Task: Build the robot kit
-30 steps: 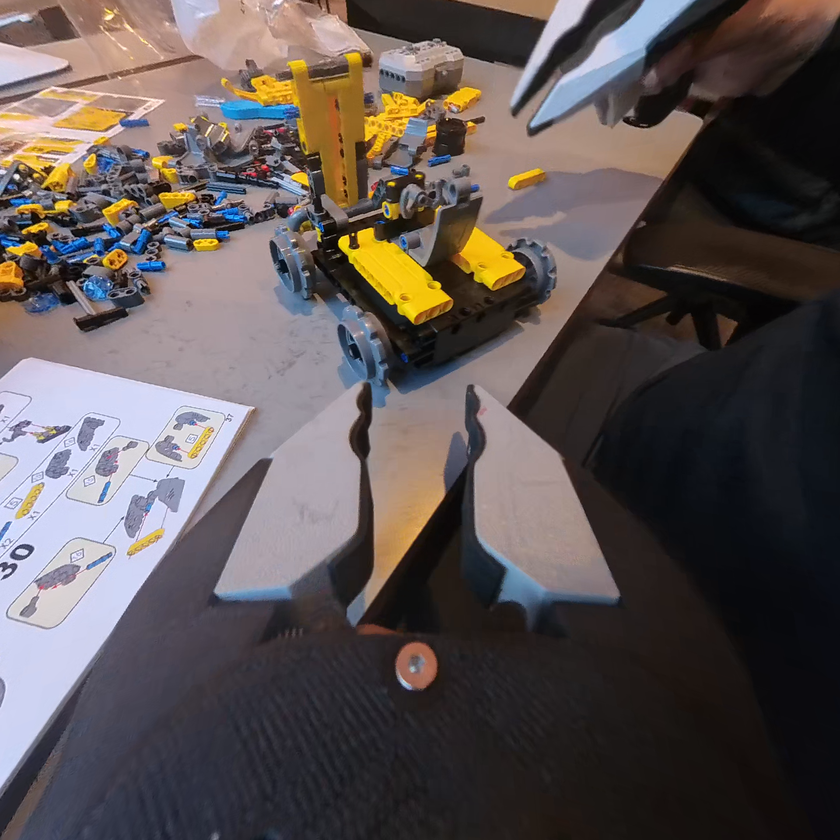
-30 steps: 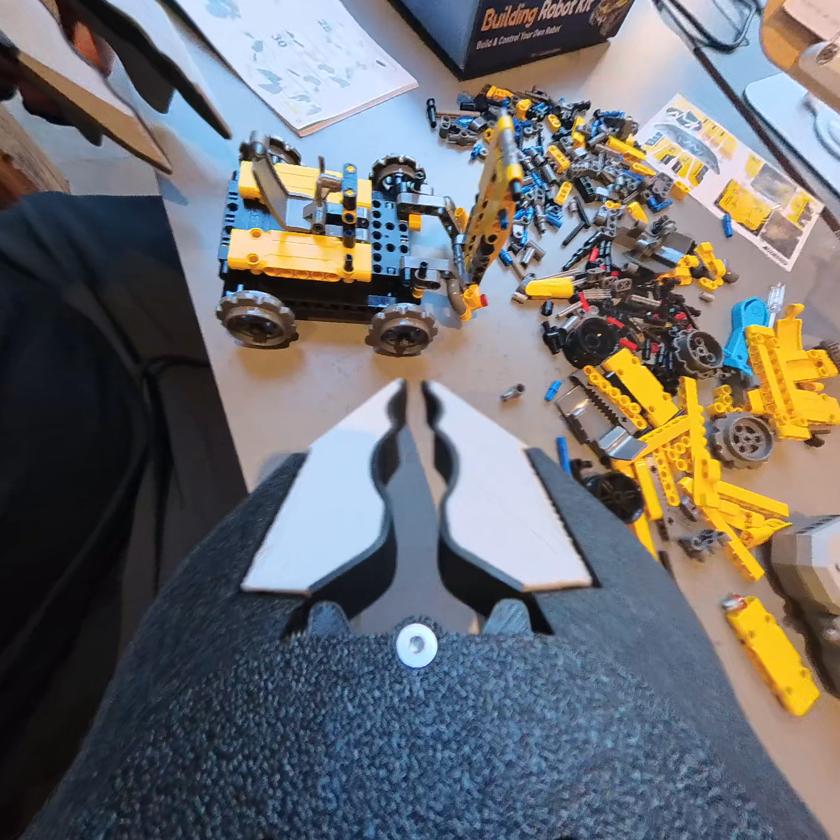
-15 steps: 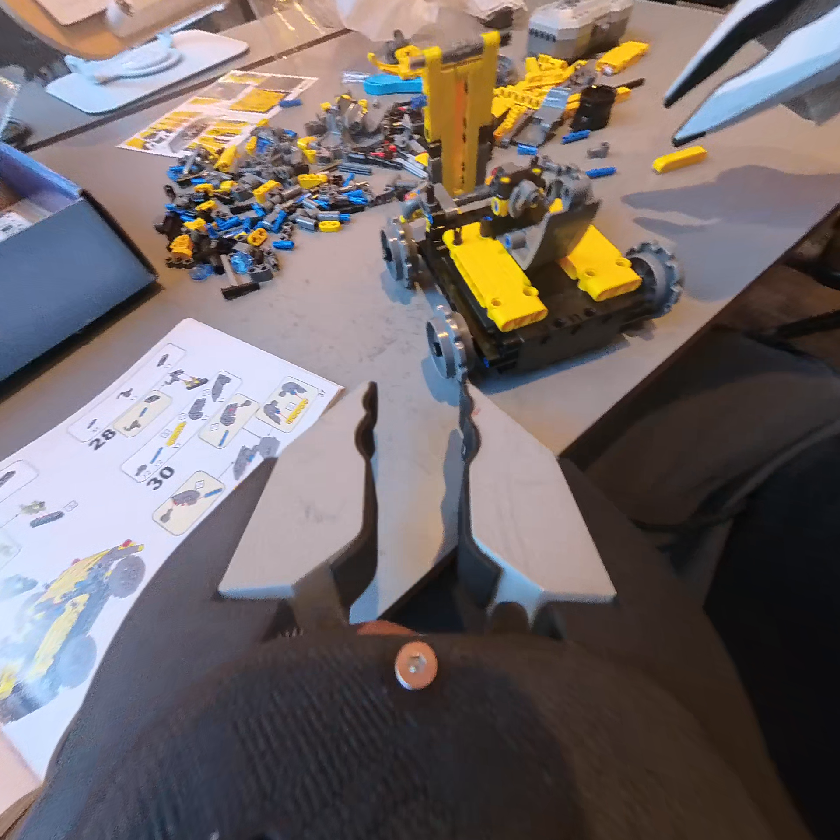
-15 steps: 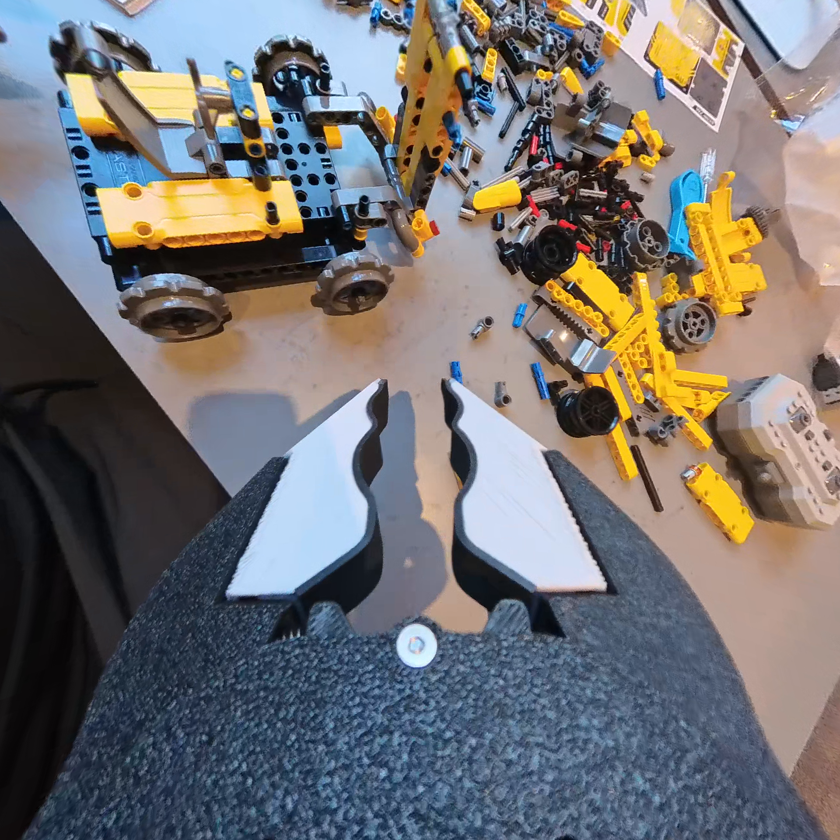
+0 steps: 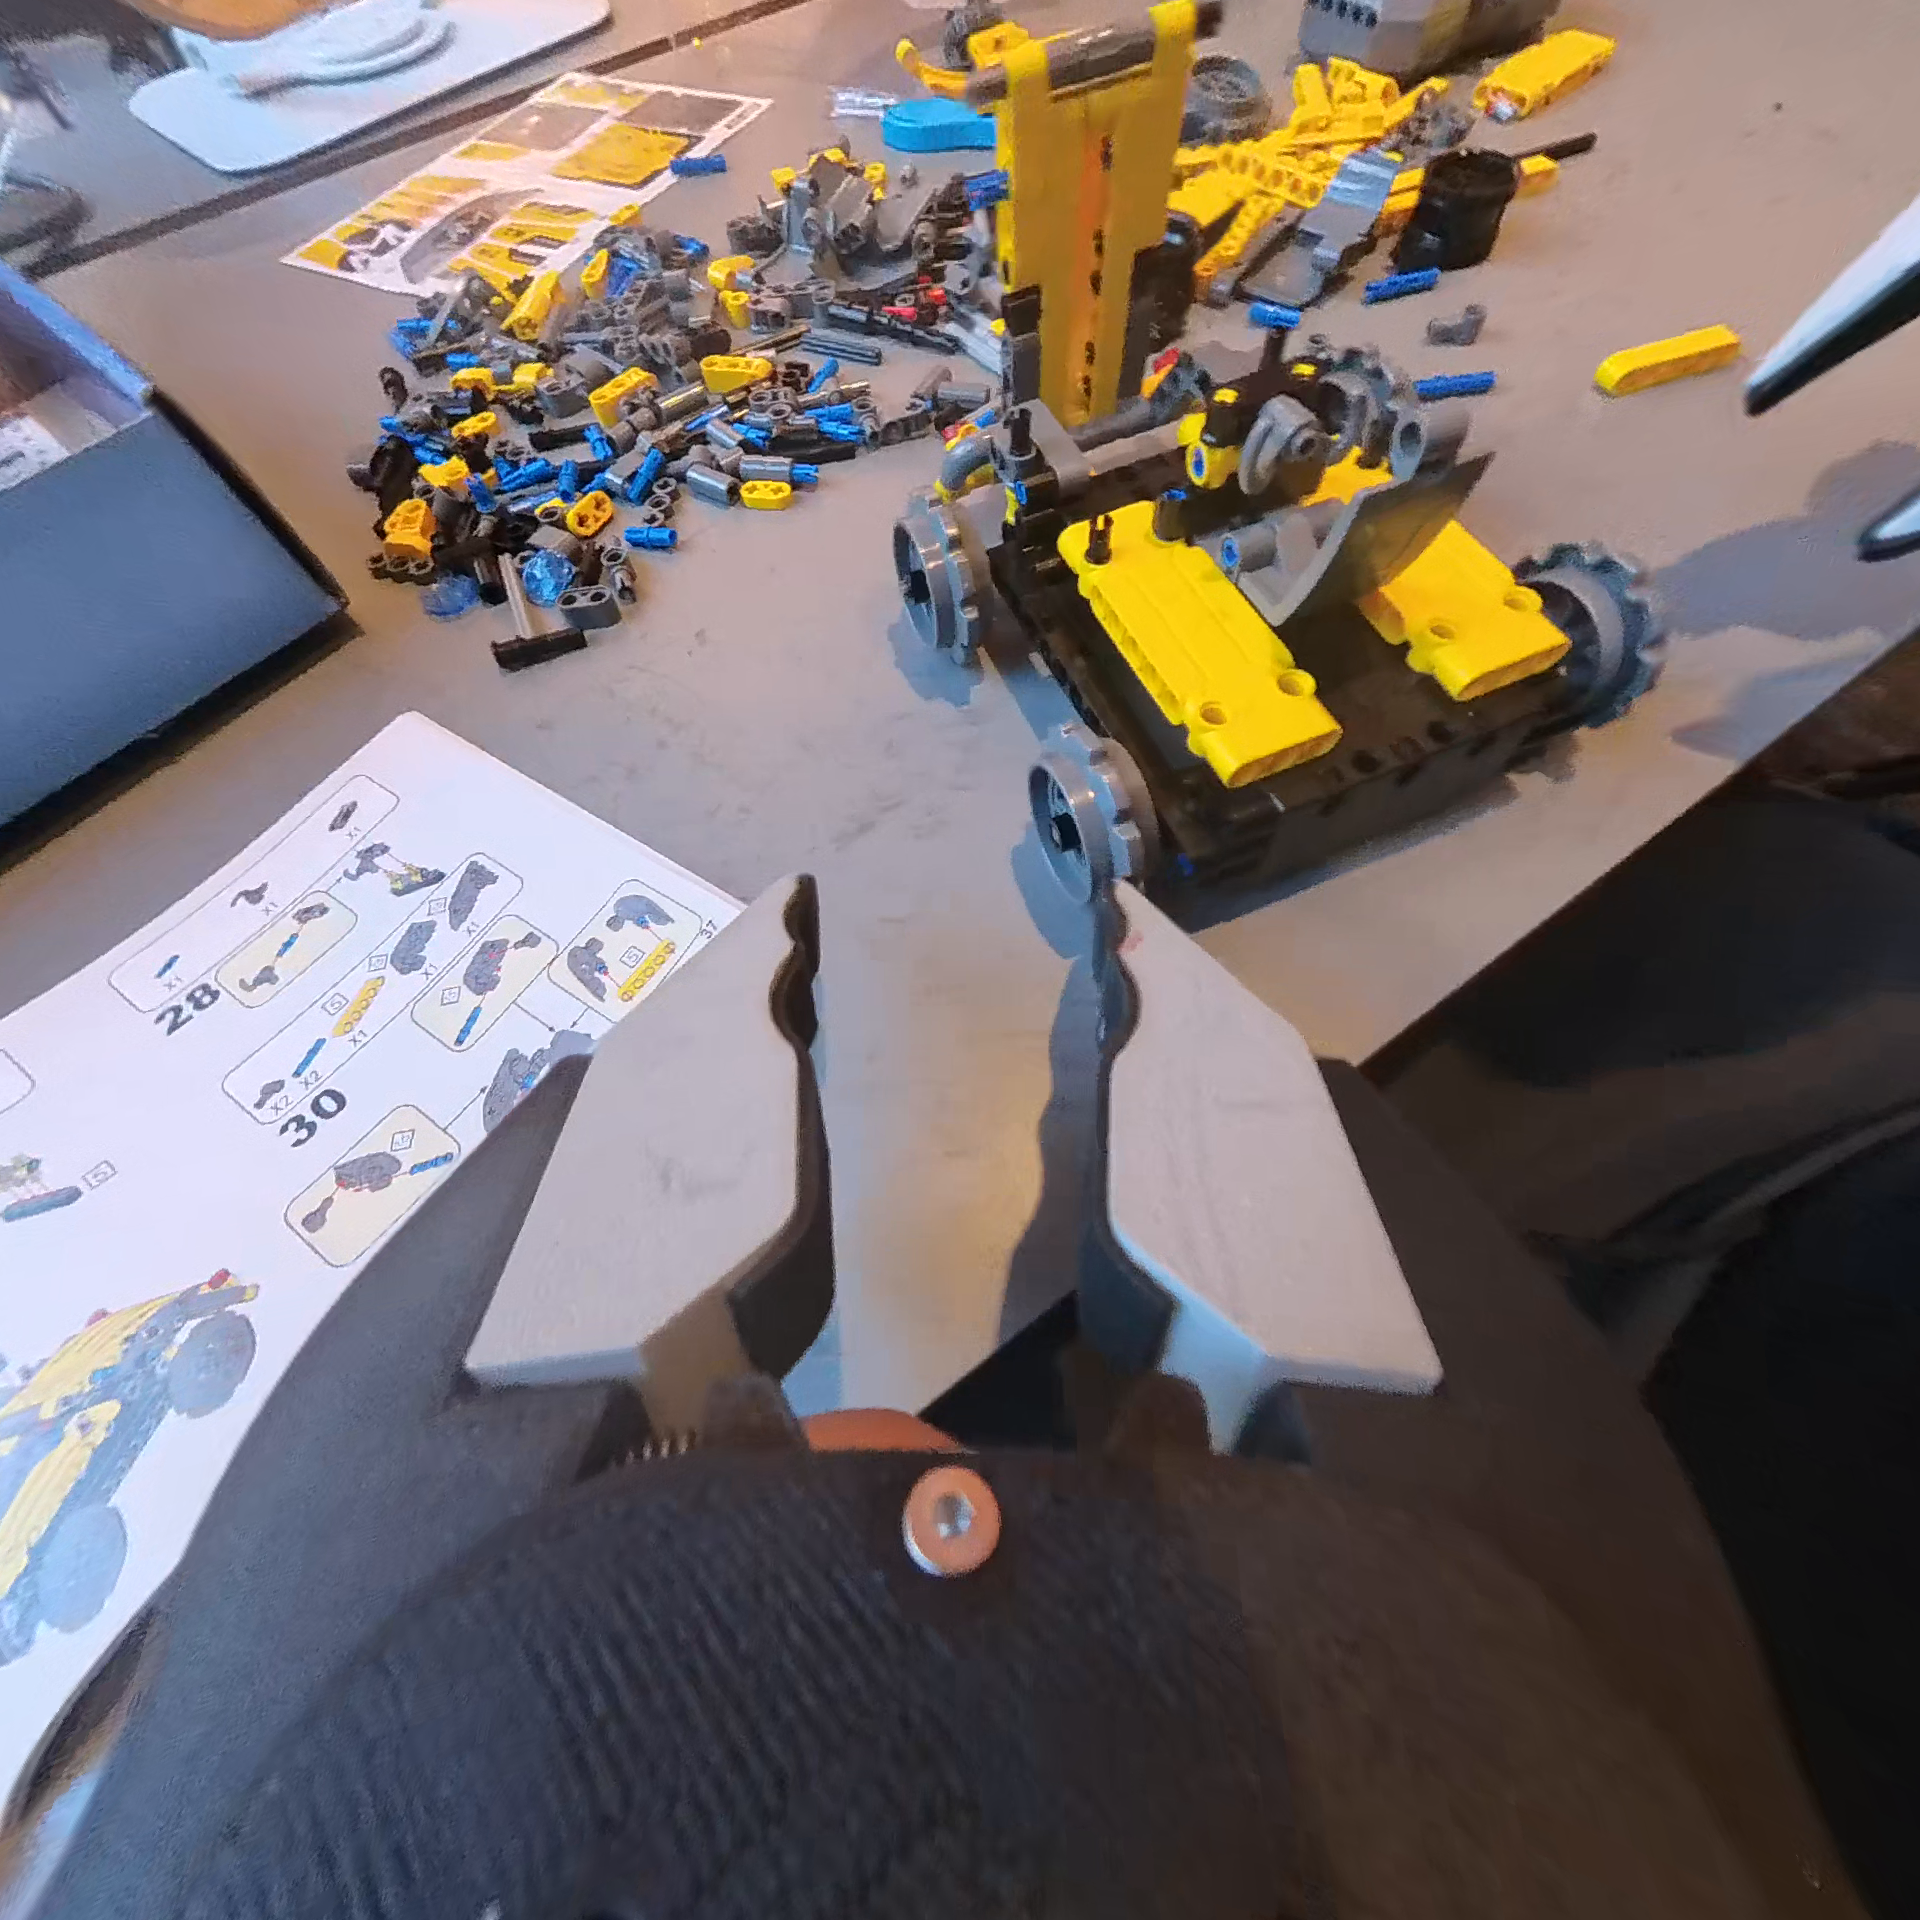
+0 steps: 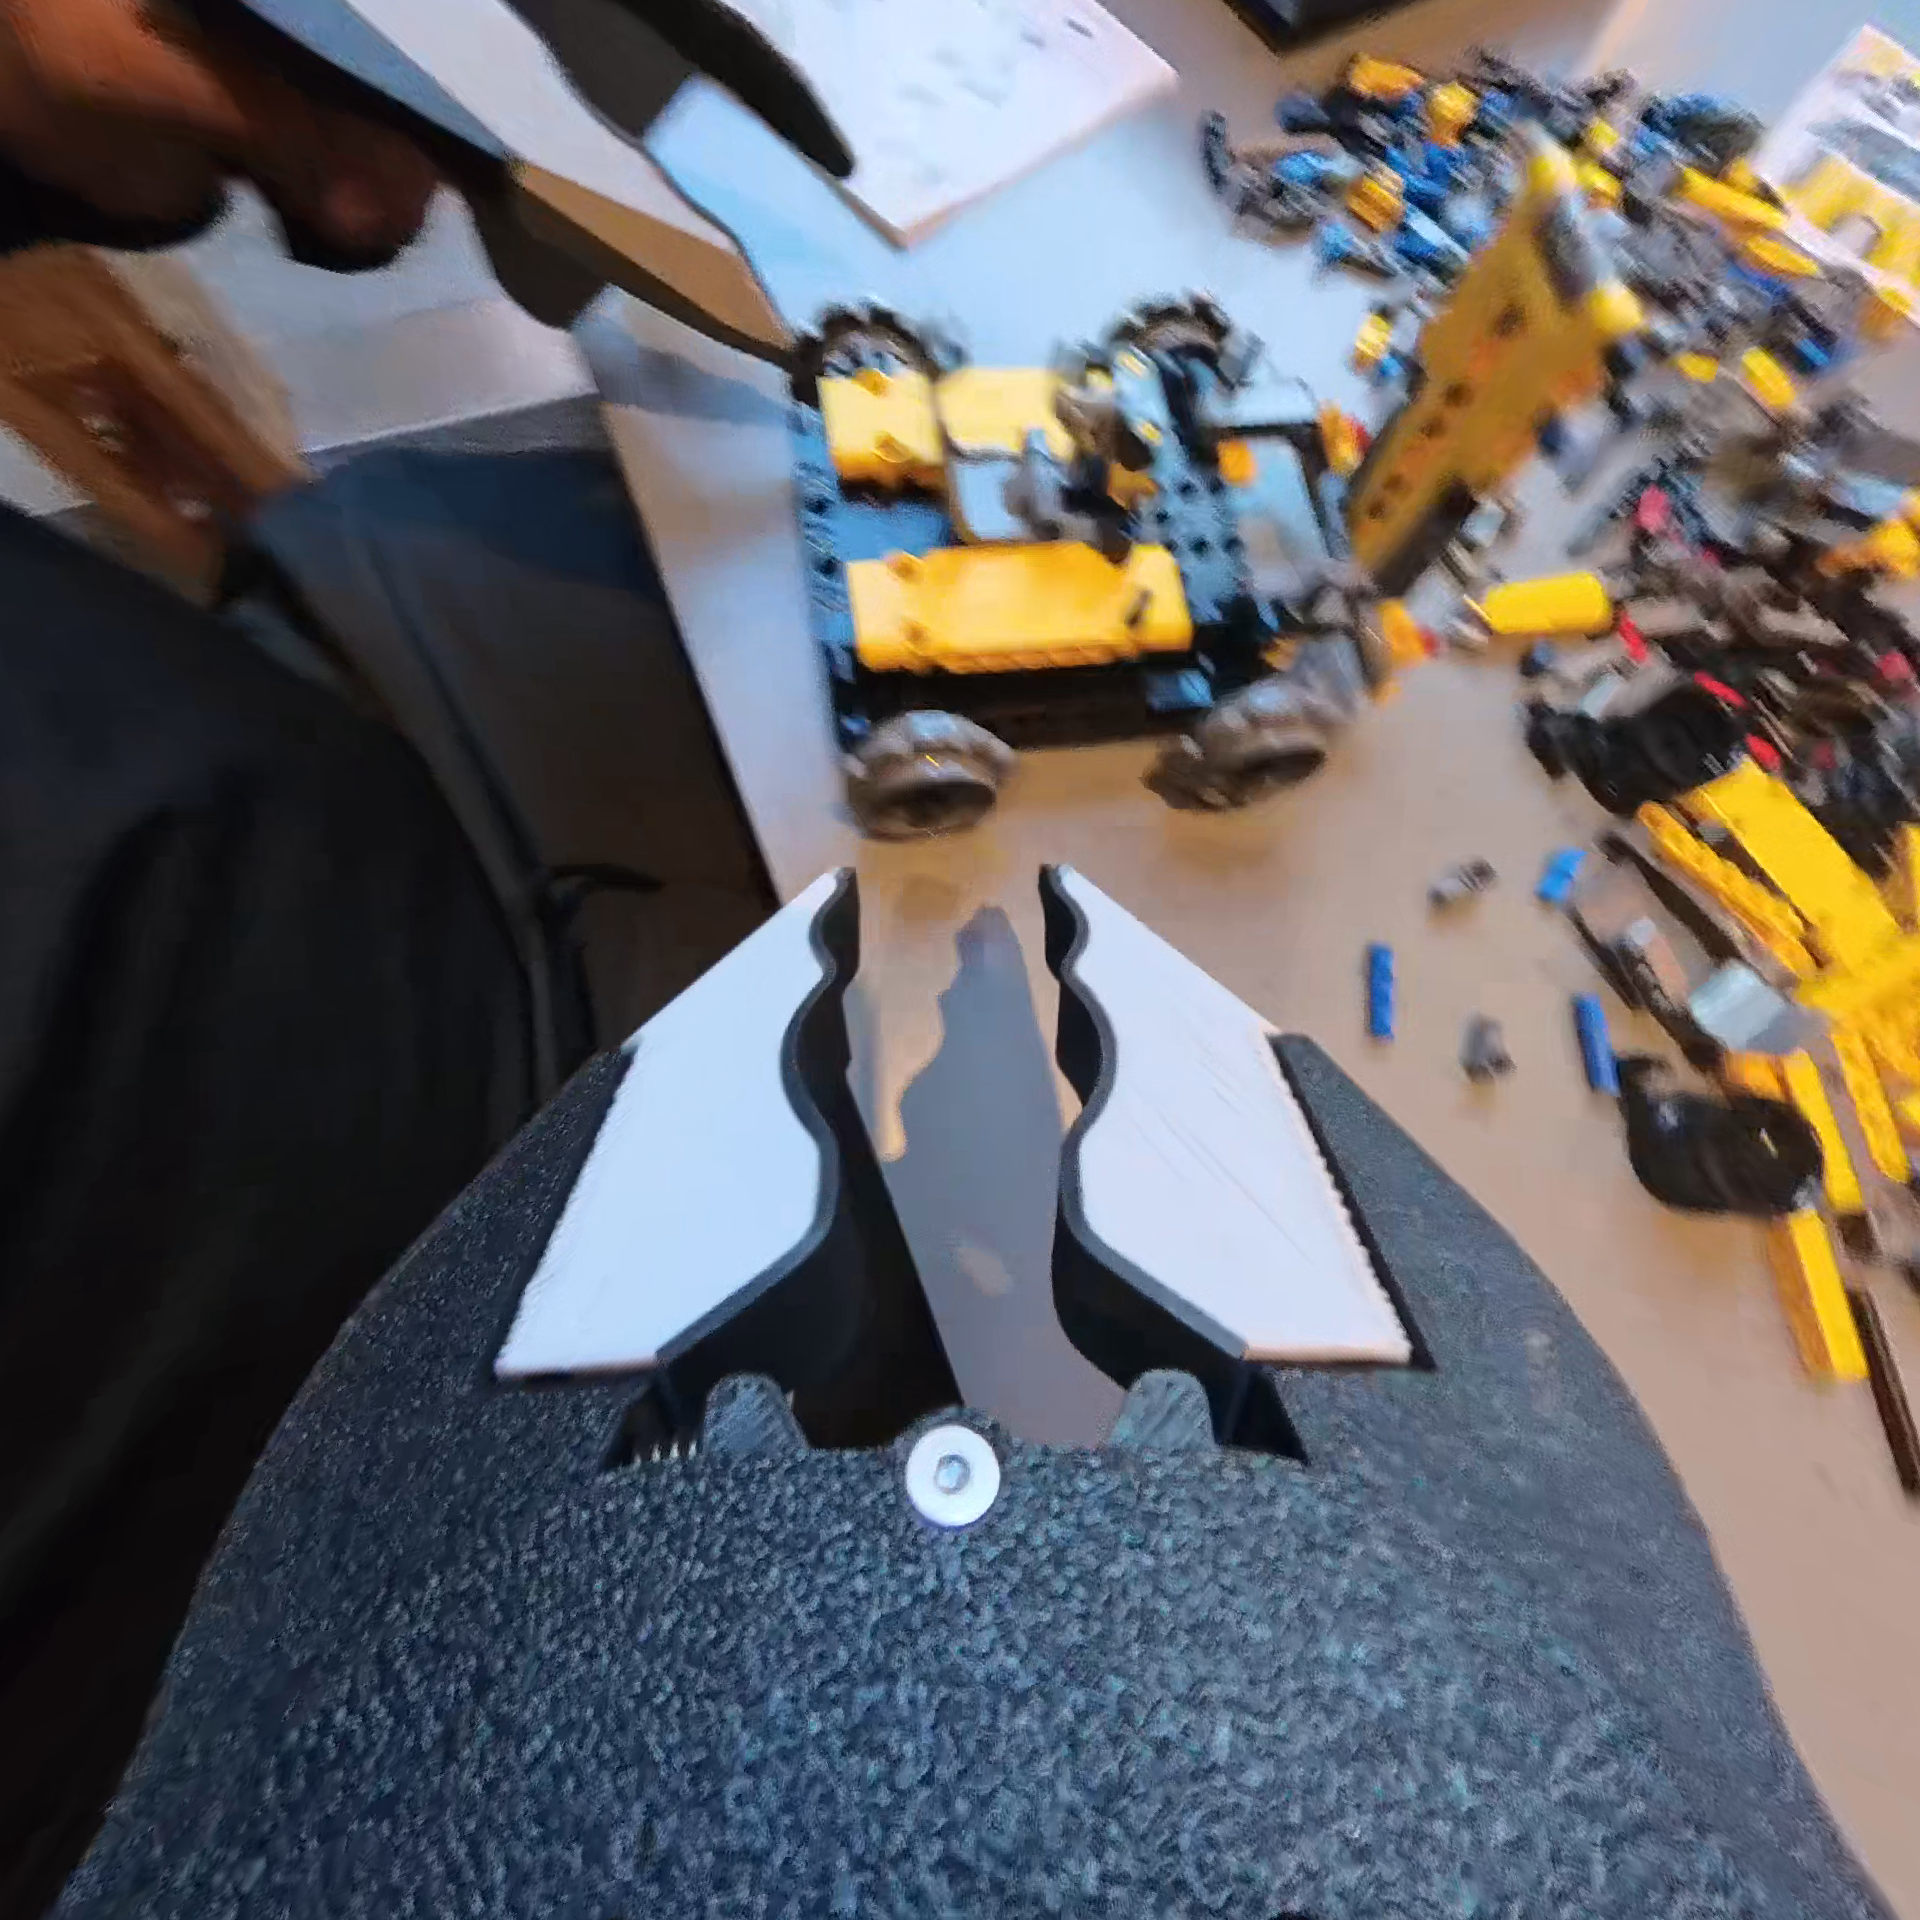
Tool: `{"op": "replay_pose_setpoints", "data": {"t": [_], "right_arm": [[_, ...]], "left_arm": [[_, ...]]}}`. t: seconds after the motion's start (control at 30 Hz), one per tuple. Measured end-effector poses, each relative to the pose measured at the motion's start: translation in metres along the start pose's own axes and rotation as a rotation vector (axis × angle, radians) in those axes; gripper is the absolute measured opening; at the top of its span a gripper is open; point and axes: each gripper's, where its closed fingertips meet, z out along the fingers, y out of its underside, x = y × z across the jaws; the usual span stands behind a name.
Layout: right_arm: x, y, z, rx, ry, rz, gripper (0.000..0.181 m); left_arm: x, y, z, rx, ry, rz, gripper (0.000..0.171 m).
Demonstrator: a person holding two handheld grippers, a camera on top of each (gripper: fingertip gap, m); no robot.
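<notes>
A half-built yellow and black brick vehicle with grey toothed wheels and an upright yellow mast stands near the table's front edge; it also shows blurred in the right wrist view. My left gripper is open and empty, its right fingertip just short of the vehicle's near grey wheel. My right gripper is open and empty, over the table just before the vehicle's side wheels. The left gripper's fingers show at the upper left of the right wrist view, and the right gripper's fingertips at the right edge of the left wrist view.
An instruction booklet lies left of my left gripper. A heap of small blue, grey and yellow pieces lies beyond it. Yellow beams and black wheels lie right of the vehicle. A dark box stands at far left. The table edge runs beside the vehicle.
Both grippers have opened wider. The left one has swung left and drawn closer to the vehicle's near wheel. The right view has swung fast and is now blurred, lower towards the table.
</notes>
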Motion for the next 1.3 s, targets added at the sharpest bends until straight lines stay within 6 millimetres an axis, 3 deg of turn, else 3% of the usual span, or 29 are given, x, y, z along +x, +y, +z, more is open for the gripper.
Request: {"op": "replay_pose_setpoints", "data": {"t": [0.1, 0.17, 0.23, 0.33, 0.43, 0.6, 0.8, 0.93, 1.07, 1.3], "right_arm": [[-0.032, -0.023, 0.01, 0.046, -0.161, -0.094, 0.035], [-0.04, -0.039, 0.018, 0.069, -0.213, -0.123, 0.036], [-0.03, -0.057, 0.025, 0.1, -0.184, -0.129, 0.038], [0.004, -0.088, 0.03, 0.158, -0.066, -0.12, 0.045], [0.039, -0.095, 0.032, 0.113, 0.047, -0.113, 0.045], [0.062, -0.064, 0.02, 0.005, 0.075, -0.101, 0.038], [0.06, -0.003, -0.001, -0.067, 0.083, -0.027, 0.037], [0.062, 0.022, -0.011, -0.089, 0.108, 0.004, 0.037], [0.077, 0.031, -0.024, -0.061, 0.149, 0.042, 0.037], [0.091, 0.045, -0.04, 0.005, 0.211, 0.11, 0.034]], "left_arm": [[0.004, 0.0, 0.001, -0.005, 0.006, 0.035, 0.05], [0.009, 0.003, 0.002, -0.011, 0.048, 0.022, 0.048], [0.015, 0.006, 0.002, -0.011, 0.103, 0.009, 0.056], [0.024, 0.013, 0.002, -0.016, 0.165, -0.007, 0.06], [0.028, 0.014, -0.001, 0.0, 0.18, 0.017, 0.062], [0.022, 0.005, -0.008, 0.076, 0.155, 0.004, 0.066], [-0.003, -0.007, -0.013, 0.18, 0.082, -0.14, 0.073], [0.013, -0.014, -0.014, 0.194, 0.149, -0.101, 0.075], [0.036, -0.032, -0.019, 0.233, 0.174, 0.015, 0.073], [0.071, -0.027, 0.006, 0.108, 0.264, 0.164, 0.075]]}}
